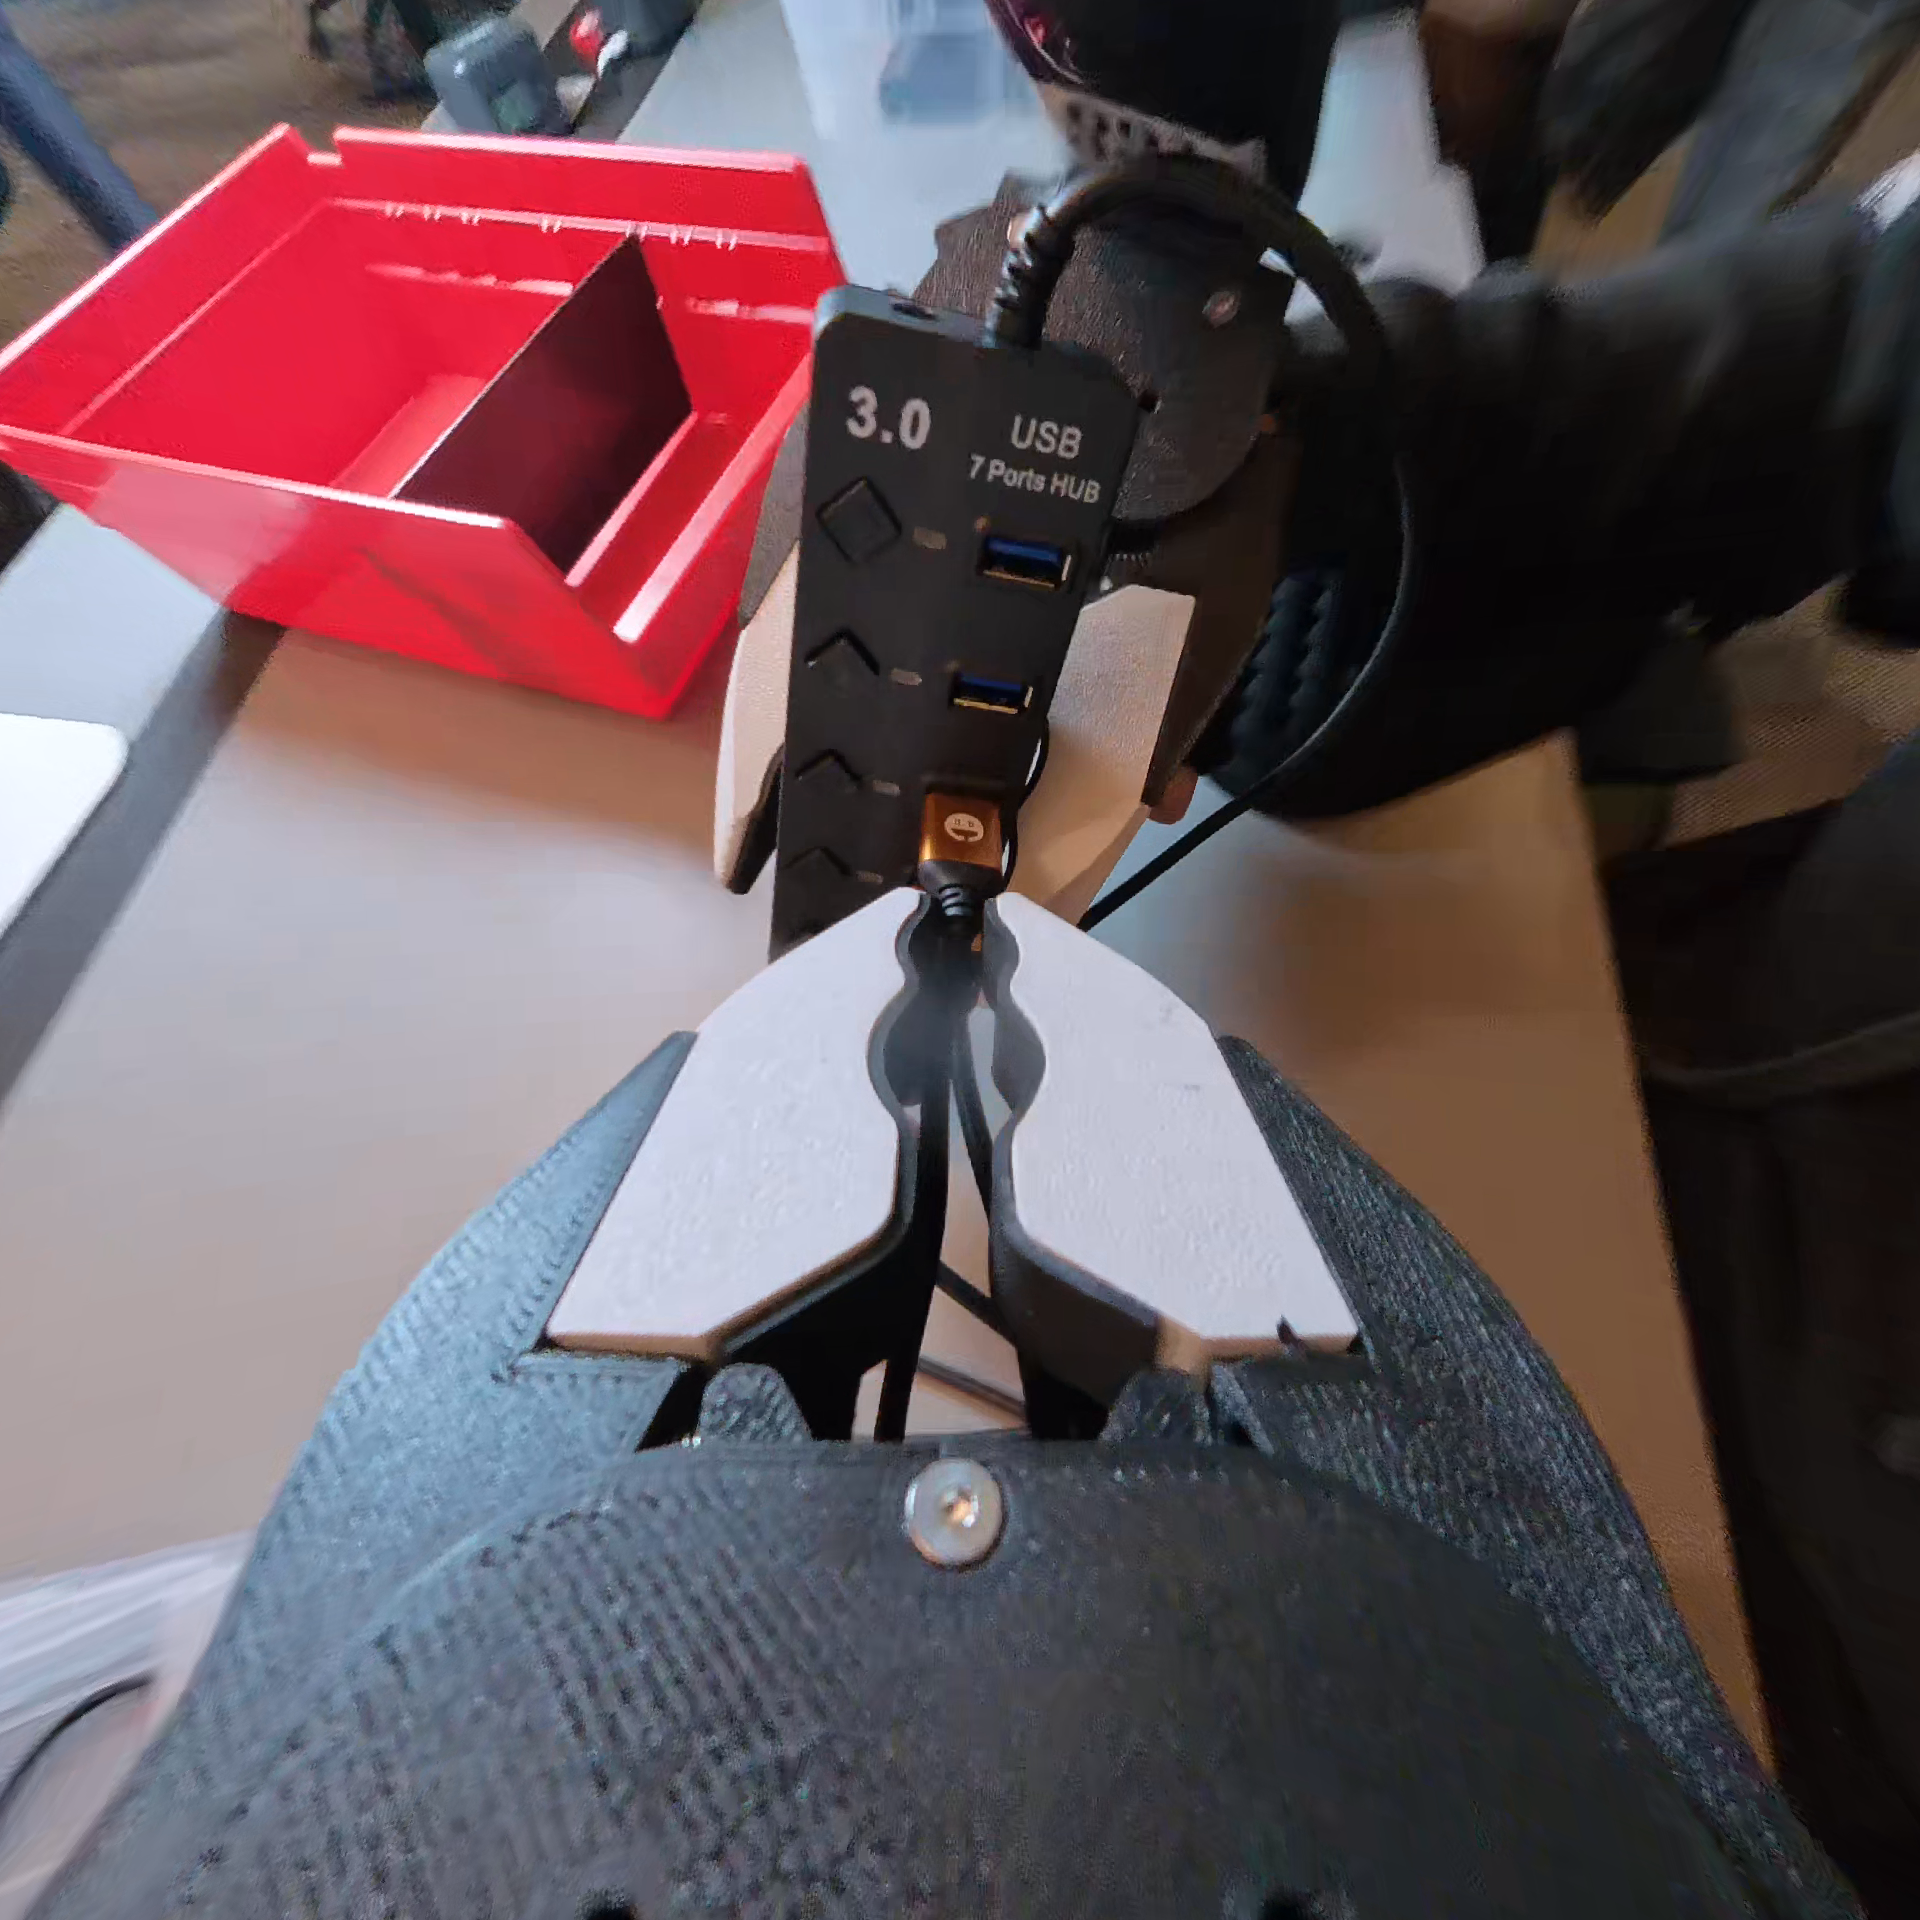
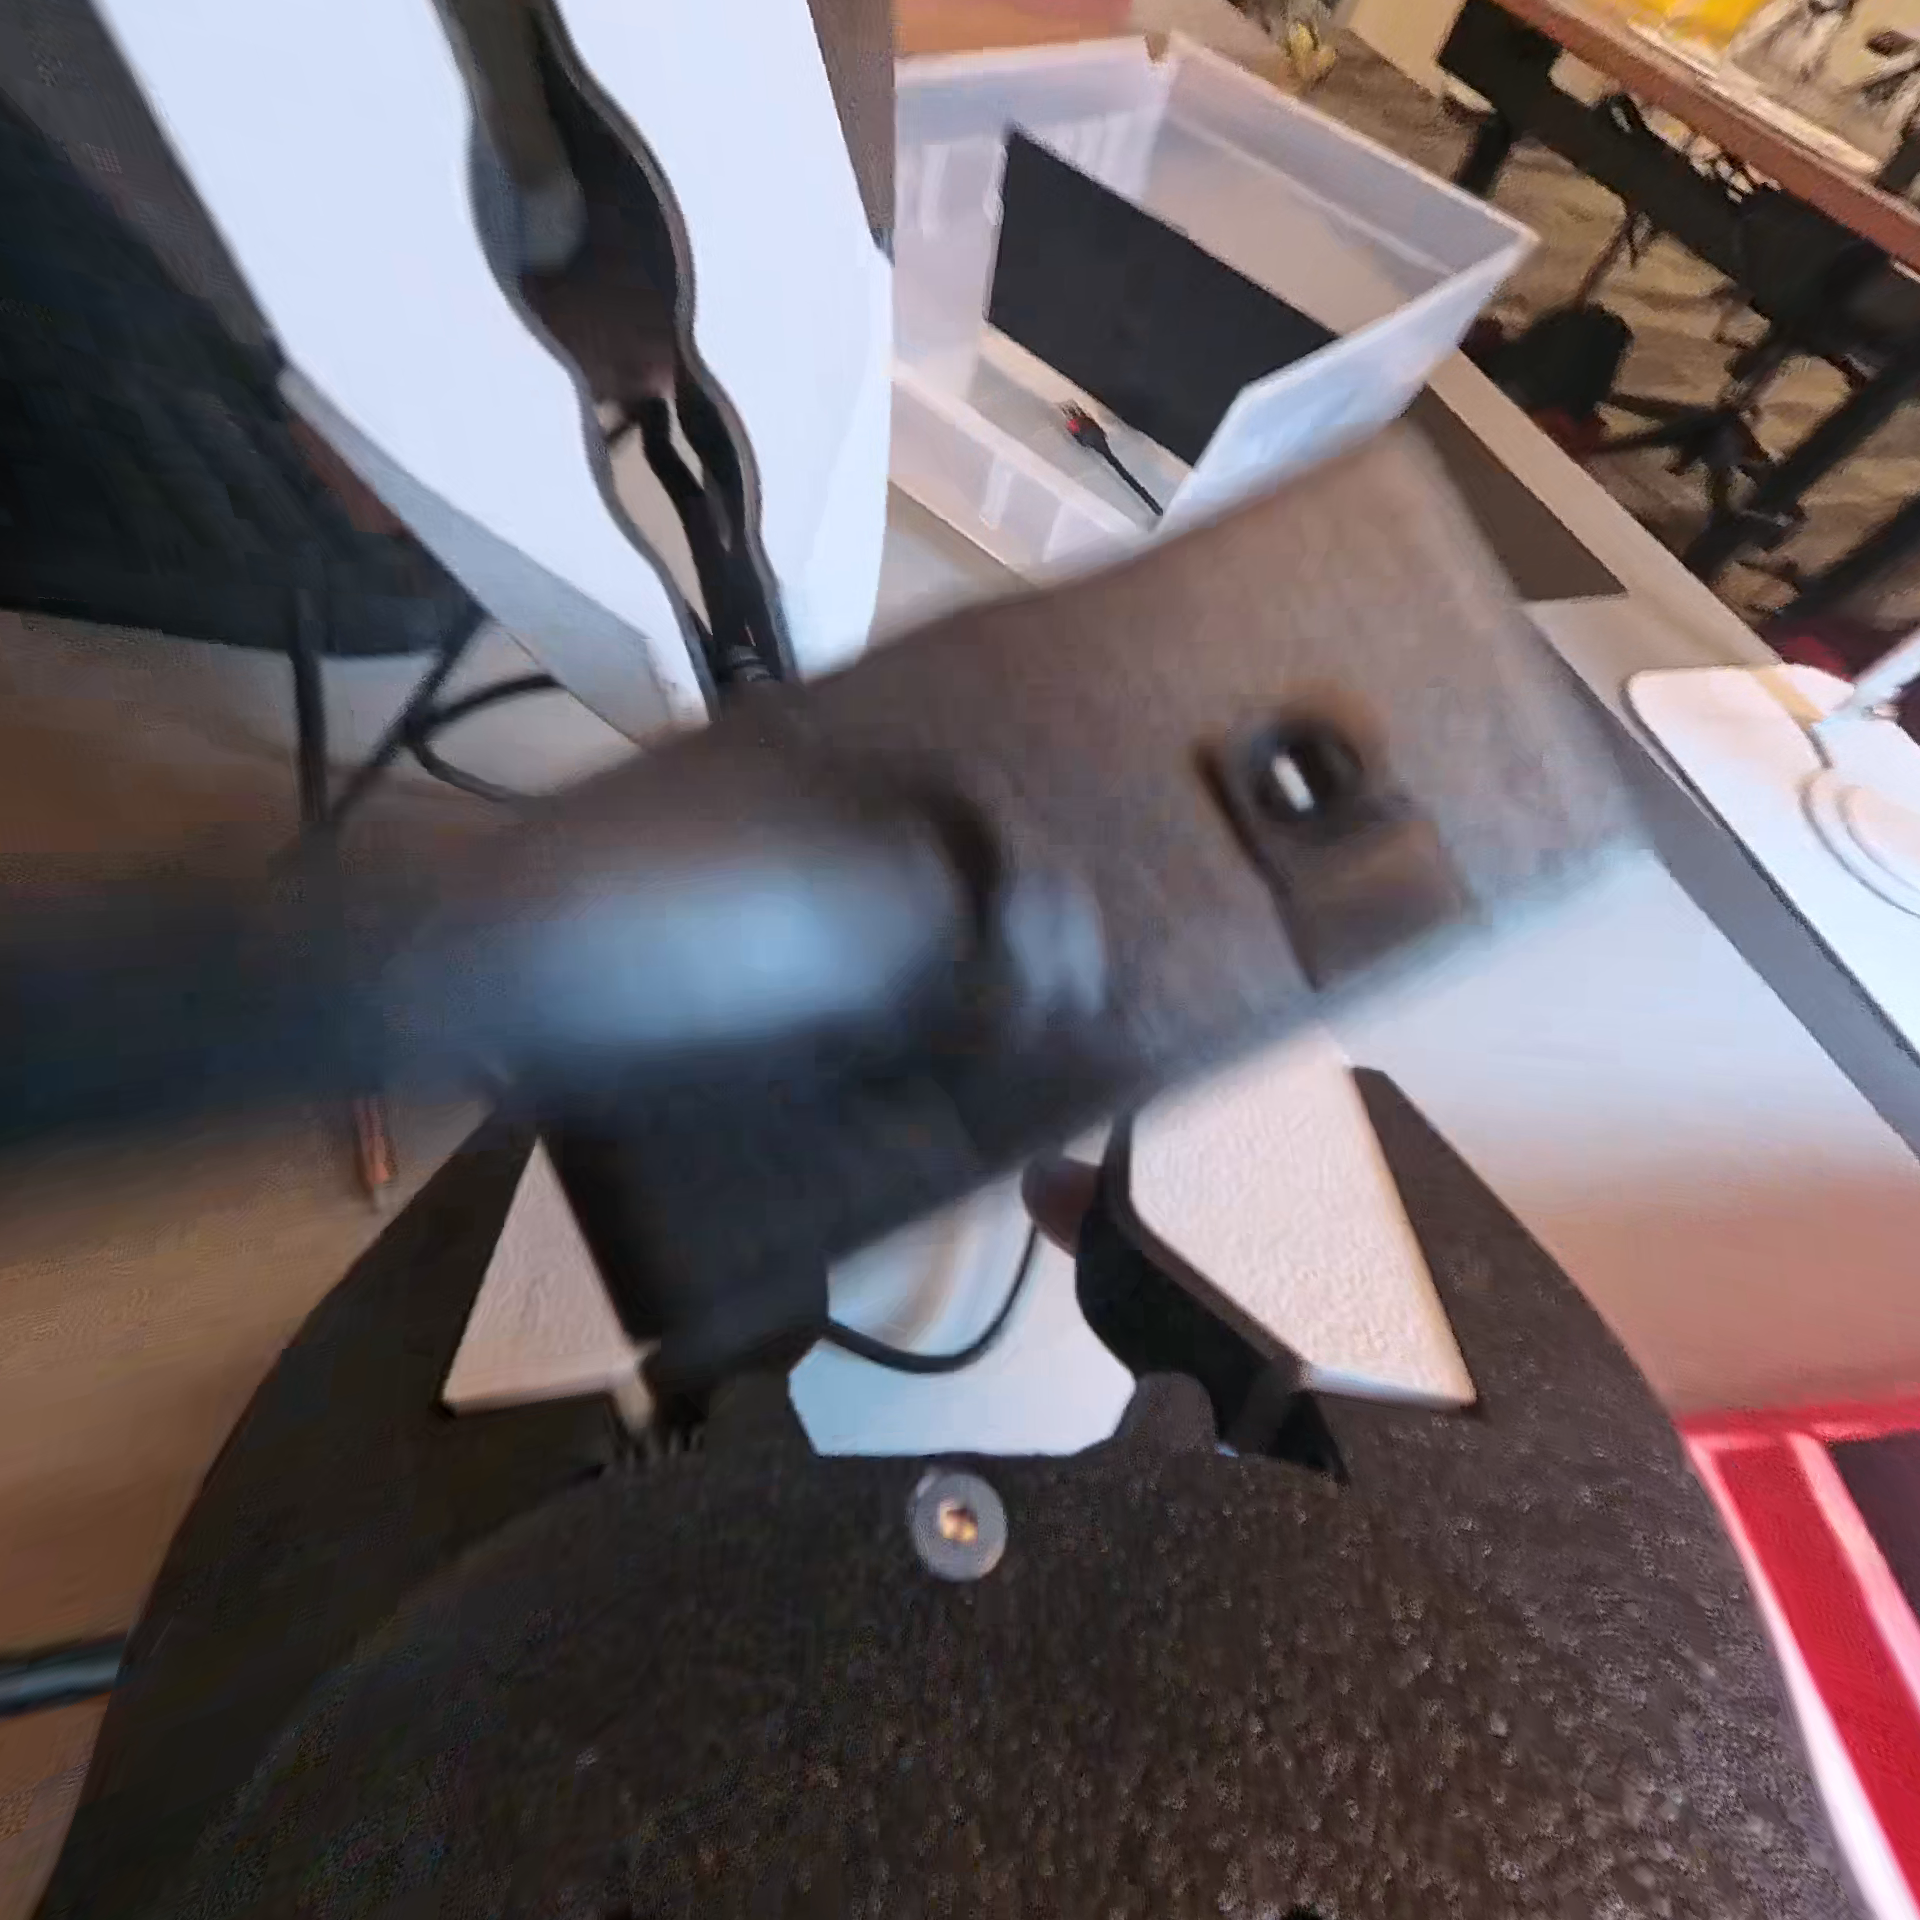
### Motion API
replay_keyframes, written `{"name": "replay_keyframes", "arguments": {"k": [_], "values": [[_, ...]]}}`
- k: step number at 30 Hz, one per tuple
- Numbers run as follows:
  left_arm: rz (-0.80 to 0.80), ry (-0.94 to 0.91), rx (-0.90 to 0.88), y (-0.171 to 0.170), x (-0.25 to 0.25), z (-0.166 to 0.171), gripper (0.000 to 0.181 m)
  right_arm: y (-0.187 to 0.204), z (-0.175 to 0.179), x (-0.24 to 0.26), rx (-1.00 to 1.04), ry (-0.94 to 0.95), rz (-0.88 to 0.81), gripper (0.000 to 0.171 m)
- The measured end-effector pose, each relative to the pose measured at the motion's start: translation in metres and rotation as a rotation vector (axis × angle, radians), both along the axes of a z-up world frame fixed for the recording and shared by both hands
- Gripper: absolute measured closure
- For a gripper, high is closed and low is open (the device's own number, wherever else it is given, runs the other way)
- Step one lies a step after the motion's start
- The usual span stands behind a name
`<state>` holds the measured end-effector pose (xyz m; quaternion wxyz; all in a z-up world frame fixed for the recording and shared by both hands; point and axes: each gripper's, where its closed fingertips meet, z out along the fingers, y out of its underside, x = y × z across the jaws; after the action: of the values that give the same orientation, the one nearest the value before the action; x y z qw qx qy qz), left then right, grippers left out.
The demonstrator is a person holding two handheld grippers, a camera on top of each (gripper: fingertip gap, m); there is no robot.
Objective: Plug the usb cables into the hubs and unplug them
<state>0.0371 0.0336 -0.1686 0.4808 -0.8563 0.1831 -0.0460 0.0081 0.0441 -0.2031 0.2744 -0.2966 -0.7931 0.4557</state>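
Left jaws (image 1: 951, 920) pinching cable (image 1: 940, 1091) below plug (image 1: 961, 831), right jaws (image 2: 831, 1174) clamping hub (image 1: 935, 582)

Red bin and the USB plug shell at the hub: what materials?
Red bin: looks like moulded plastic, glossy; sheen on its walls, thin ribs. USB plug: shell looks like metal, orange-gold with a brushed sheen, though coated plastic is possible.

- My left gripper (image 1: 951, 914): rough matt black printed plastic, chalky white fingers (image 1: 790, 1143).
- Hub (image 1: 935, 582): matt black plastic.
- Plug (image 1: 961, 831): shiny orange metal.
- Bin (image 1: 312, 416): glossy red plastic.
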Motion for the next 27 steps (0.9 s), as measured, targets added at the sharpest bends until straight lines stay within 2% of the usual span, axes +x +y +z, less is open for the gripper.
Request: {"name": "replay_keyframes", "arguments": {"k": [4,7,12,15,18,21,23,27], "values": [[-0.053,-0.211,0.063,-0.009,-0.004,0.007,0.173,-0.004,0.024,0.009,-0.161,0.083,0.101,0.107],[-0.089,-0.321,0.070,-0.010,0.000,0.005,0.174,-0.005,0.027,0.009,-0.154,0.117,0.107,0.107],[-0.101,-0.243,0.051,-0.008,0.007,-0.005,0.173,-0.003,0.007,0.006,0.049,0.128,0.074,0.113],[-0.042,-0.269,0.176,-0.011,-0.006,0.021,0.155,0.008,0.028,0.007,0.018,0.137,0.055,0.113],[0.109,-0.309,0.382,-0.026,-0.045,0.062,0.143,0.034,0.084,0.006,-0.004,0.223,0.011,0.113],[0.303,-0.293,0.536,-0.047,-0.095,0.076,0.145,0.063,0.158,0.003,0.081,0.335,-0.048,0.113],[0.387,-0.308,0.545,-0.056,-0.119,0.066,0.146,0.082,0.213,-0.001,0.157,0.402,-0.103,0.113],[0.441,-0.276,0.428,-0.051,-0.135,0.026,0.146,0.136,0.320,-0.023,0.290,0.526,-0.301,0.113]]}}
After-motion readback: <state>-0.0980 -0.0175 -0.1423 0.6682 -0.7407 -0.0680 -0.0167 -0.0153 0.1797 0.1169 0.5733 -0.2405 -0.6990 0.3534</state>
